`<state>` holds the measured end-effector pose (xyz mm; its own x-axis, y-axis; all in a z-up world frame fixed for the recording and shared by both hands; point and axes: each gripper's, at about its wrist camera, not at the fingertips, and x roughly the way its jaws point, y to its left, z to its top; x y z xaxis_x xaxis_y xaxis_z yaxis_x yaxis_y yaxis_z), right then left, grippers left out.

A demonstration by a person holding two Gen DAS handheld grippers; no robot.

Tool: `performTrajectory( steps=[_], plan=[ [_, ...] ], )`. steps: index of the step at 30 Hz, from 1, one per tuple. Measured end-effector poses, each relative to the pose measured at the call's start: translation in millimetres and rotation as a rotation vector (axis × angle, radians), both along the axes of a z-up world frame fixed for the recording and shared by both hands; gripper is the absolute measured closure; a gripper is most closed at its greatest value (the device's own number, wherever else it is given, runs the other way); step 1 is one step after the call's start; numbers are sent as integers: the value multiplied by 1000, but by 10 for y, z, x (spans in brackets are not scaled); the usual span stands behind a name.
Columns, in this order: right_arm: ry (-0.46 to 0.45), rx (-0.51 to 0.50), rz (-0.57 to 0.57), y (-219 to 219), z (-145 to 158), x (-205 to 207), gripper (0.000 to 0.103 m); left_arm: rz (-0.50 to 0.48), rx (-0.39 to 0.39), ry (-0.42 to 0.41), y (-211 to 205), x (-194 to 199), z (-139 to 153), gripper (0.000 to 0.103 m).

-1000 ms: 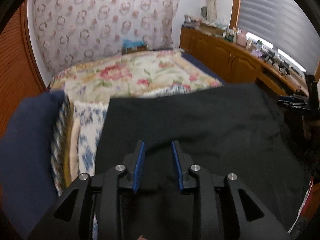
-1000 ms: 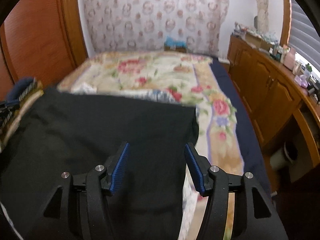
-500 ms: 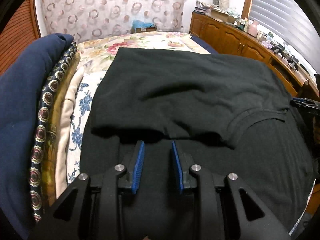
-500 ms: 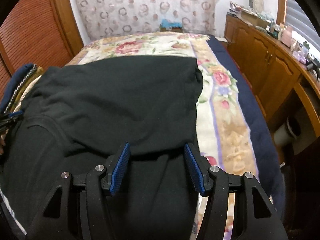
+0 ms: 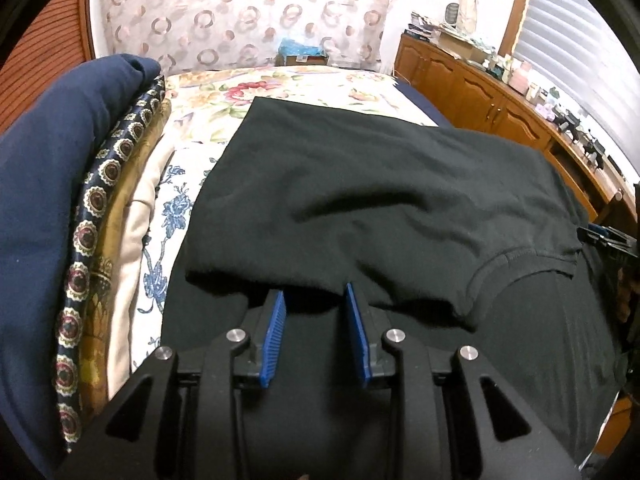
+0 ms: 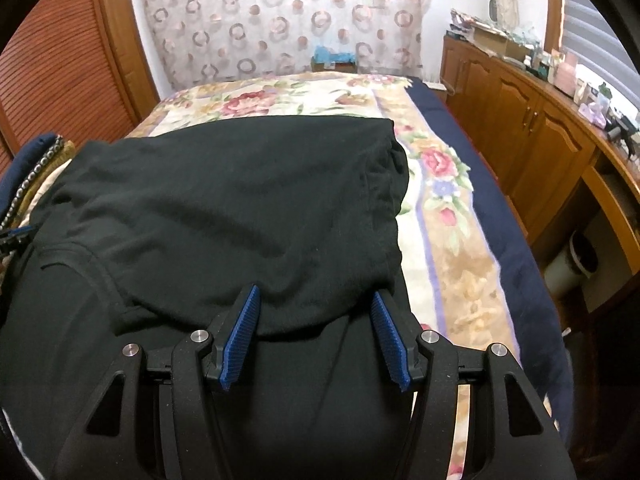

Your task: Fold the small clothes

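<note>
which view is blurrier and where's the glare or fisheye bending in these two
Left wrist view: slightly soft, black garment lacking texture, window blinds blown out, cabinet line curved. Right wrist view: bedspread smeared at right, louvred door bowed, dark vignette in the corners.

Black garment (image 5: pixel 360 200) folded over, now lying flat on bed (image 6: pixel 460 240).

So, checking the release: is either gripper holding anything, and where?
Cannot tell: the black shirt drapes its folded edge over the tips of the left gripper and right gripper.
</note>
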<state>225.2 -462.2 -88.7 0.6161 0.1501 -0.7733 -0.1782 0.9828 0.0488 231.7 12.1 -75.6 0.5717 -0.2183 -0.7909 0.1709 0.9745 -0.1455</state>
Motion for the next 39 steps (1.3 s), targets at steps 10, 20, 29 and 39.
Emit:
performTrajectory(
  steps=[10, 20, 29, 39],
  plan=[
    [-13, -38, -22, 25, 13, -1, 52, 42, -30, 3, 5, 131, -18, 75],
    [-17, -23, -9, 31, 26, 40, 92, 58, -45, -12, 75, 140, -20, 76],
    [-68, 58, 34, -19, 185, 5, 100, -2, -59, -90, 97, 33, 153, 103],
    [-155, 71, 36, 10, 445, -35, 101, 2, -50, -228, 208, -130, 578, 103]
  ],
)
